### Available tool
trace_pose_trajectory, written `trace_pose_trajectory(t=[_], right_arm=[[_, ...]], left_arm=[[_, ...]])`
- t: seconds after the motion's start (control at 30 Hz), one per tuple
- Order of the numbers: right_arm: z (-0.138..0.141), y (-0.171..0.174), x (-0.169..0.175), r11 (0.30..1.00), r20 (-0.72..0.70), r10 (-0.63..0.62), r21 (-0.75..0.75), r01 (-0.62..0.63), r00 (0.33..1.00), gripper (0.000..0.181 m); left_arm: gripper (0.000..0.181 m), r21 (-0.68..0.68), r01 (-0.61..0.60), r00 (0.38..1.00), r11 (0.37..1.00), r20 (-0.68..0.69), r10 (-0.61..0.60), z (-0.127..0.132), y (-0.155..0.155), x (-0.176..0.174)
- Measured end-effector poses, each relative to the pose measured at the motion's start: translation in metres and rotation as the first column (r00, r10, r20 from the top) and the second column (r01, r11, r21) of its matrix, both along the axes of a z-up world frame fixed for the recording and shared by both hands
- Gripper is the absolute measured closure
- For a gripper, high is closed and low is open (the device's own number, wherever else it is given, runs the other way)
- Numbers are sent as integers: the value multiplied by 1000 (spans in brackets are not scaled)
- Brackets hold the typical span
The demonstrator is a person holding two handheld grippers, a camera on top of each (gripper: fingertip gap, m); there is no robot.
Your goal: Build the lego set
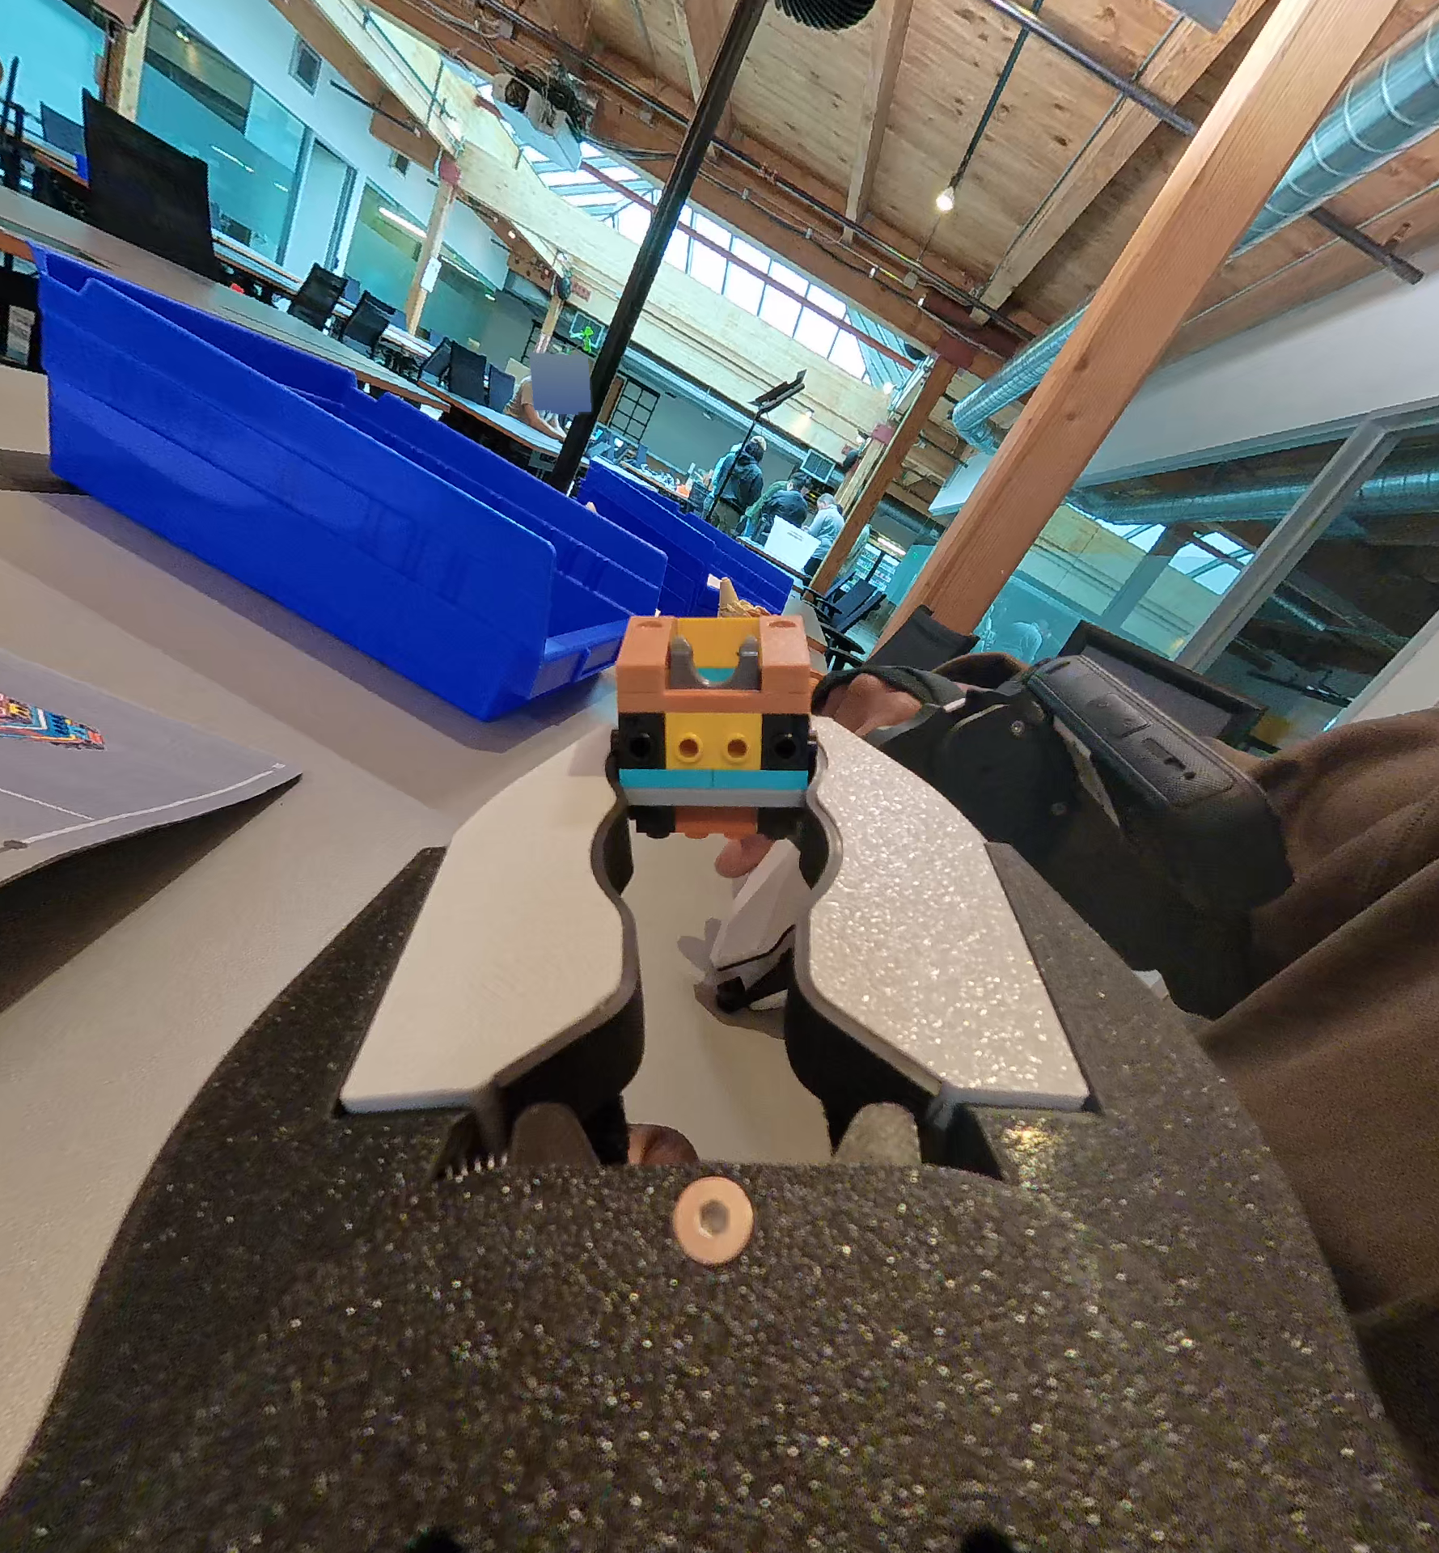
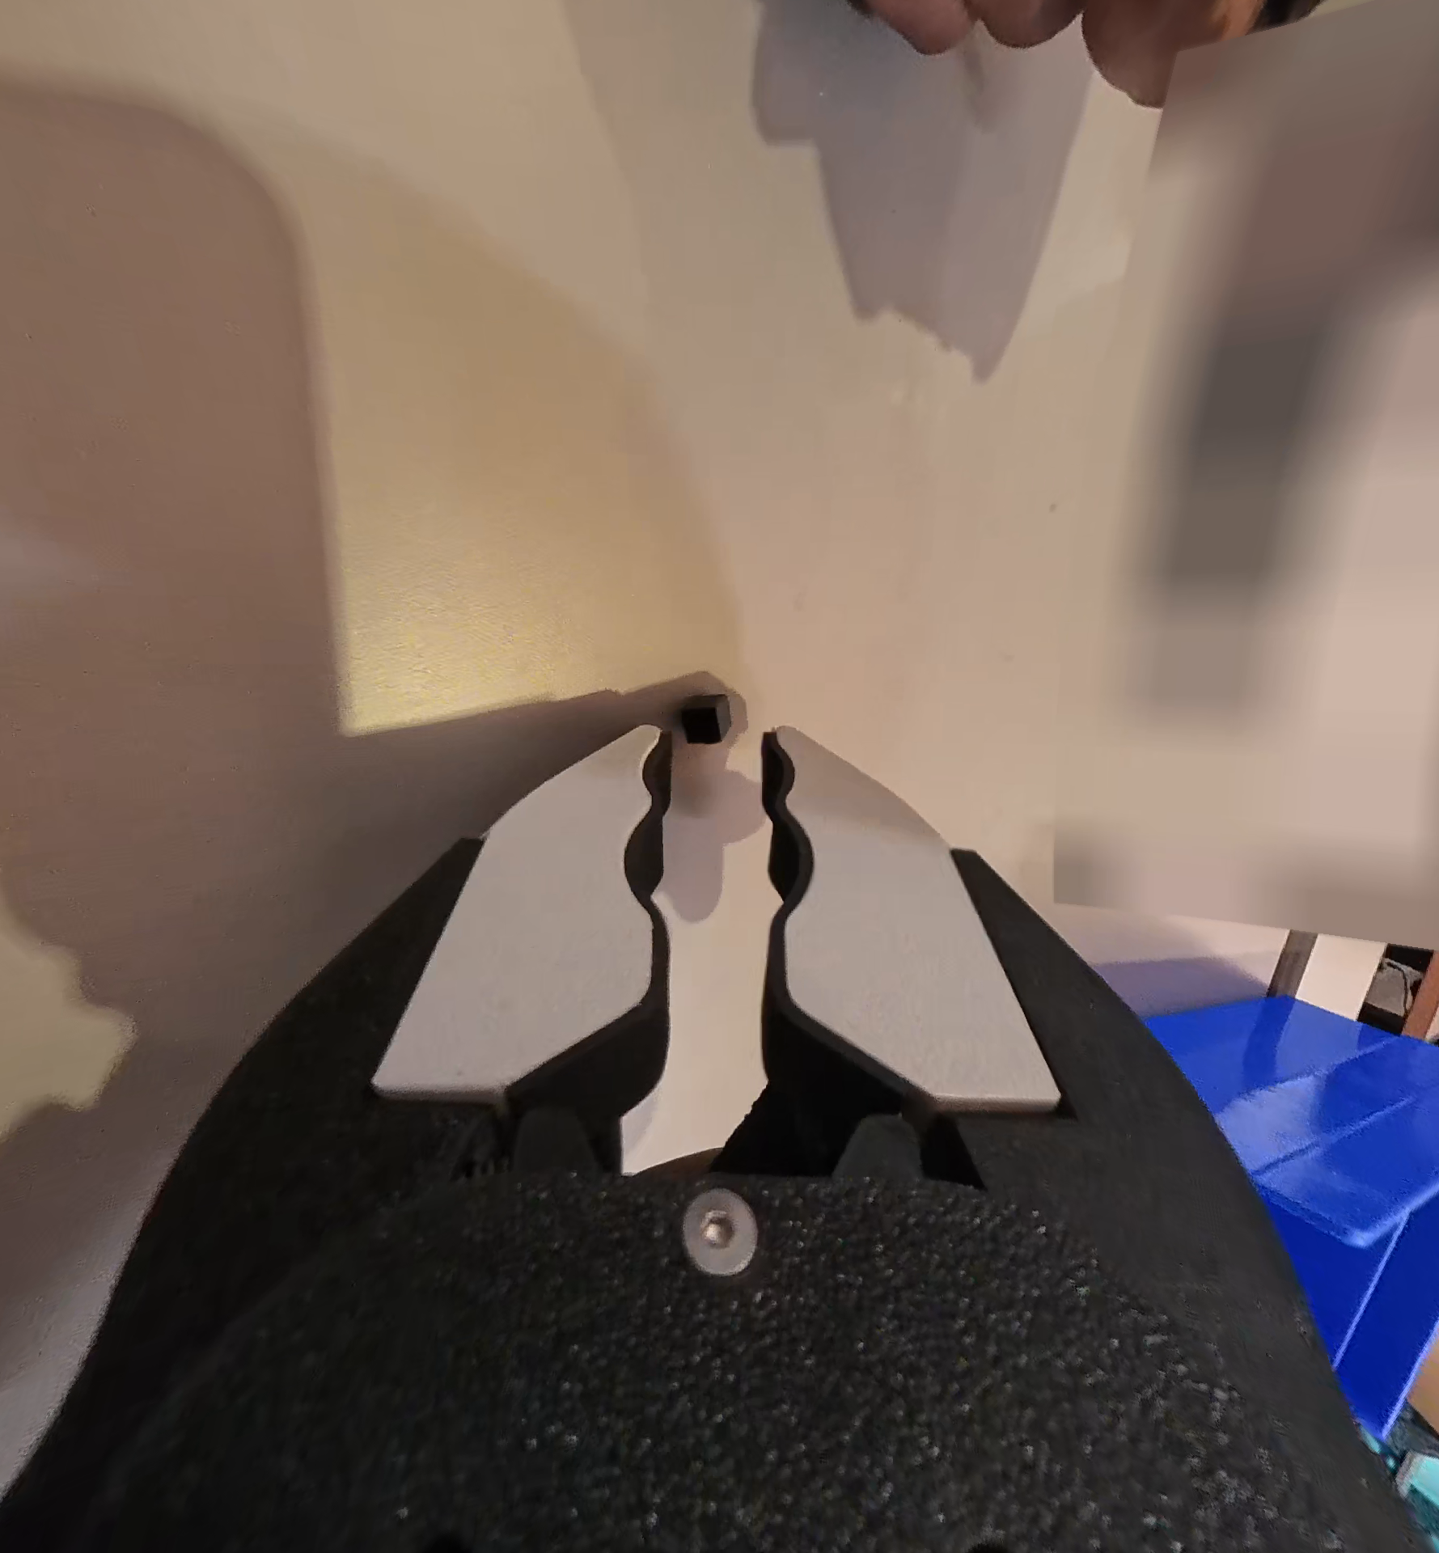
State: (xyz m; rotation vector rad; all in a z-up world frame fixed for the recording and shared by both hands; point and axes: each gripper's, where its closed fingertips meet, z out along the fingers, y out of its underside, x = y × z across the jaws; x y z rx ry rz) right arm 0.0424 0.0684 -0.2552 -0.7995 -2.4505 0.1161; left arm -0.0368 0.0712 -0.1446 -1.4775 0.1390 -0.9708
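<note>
1. The left gripper [image 1: 711, 798] is clamping a small orange, yellow, black and teal plastic brick assembly [image 1: 713, 723] at its lower sides, holding it aloft at twelve o'clock.
2. The right gripper [image 2: 711, 744] is standing partly open, empty, nosing toward a tiny black plastic cube piece [image 2: 705, 721] lying on the pale tabletop [image 2: 867, 521].
3. The cube is looking light, rigid and slippery; pinching its flat opposite faces seems safest.

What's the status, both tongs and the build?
Left tongs shut on lego assembly. Right tongs open, tips at small black piece on table. Nothing blocking.

Lego build [image 1: 711, 739] underside hidden — black piece [image 2: 705, 721] unidentifiable.
</note>
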Motion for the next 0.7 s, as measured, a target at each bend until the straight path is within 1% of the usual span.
trace_pose_trajectory(t=[0.1,0.17,0.2,0.27,0.3,0.33,0.4,0.43,0.47,0.5,0.57,0.63,0.7], right_arm=[[-3,-1,0,1000,25,16,-14,-16,1000,171],[-3,-1,-1,999,37,7,-40,-6,999,172],[-2,-1,-1,997,46,-12,-69,16,999,173],[0,0,-3,979,58,-94,-177,103,994,173],[4,-2,-5,952,63,-142,-263,153,988,173],[10,-3,-7,908,70,-191,-366,204,979,173],[26,-6,-13,773,94,-284,-567,286,954,173],[36,-5,-16,700,108,-319,-643,311,942,173],[44,-4,-18,636,124,-346,-698,330,930,173],[51,-3,-19,586,137,-367,-734,344,920,173],[62,-1,-19,533,150,-390,-768,355,909,173],[77,-5,-20,517,142,-389,-784,343,910,173],[99,-12,-22,514,119,-375,-798,313,919,173]], left_arm=[[144,0,1,1000,1000,0,-1,0,0,0],[144,0,4,1000,1000,0,-4,0,0,0],[144,0,5,1000,1000,0,-5,0,0,0],[144,-1,13,1000,1000,-2,-13,0,-1,1],[144,-2,19,1000,1000,-5,-19,0,-1,2],[144,-1,23,1000,1000,-8,-23,-1,-1,3],[144,1,33,999,999,-14,-33,-1,-2,4],[144,3,38,999,999,-16,-38,-1,-2,5],[144,6,45,999,999,-18,-45,-1,-3,6],[144,12,54,998,998,-21,-53,0,-4,7],[144,37,79,997,996,-29,-78,2,-7,10],[144,77,106,994,991,-44,-103,5,-11,13],[144,114,119,991,986,-69,-112,7,-14,16]])
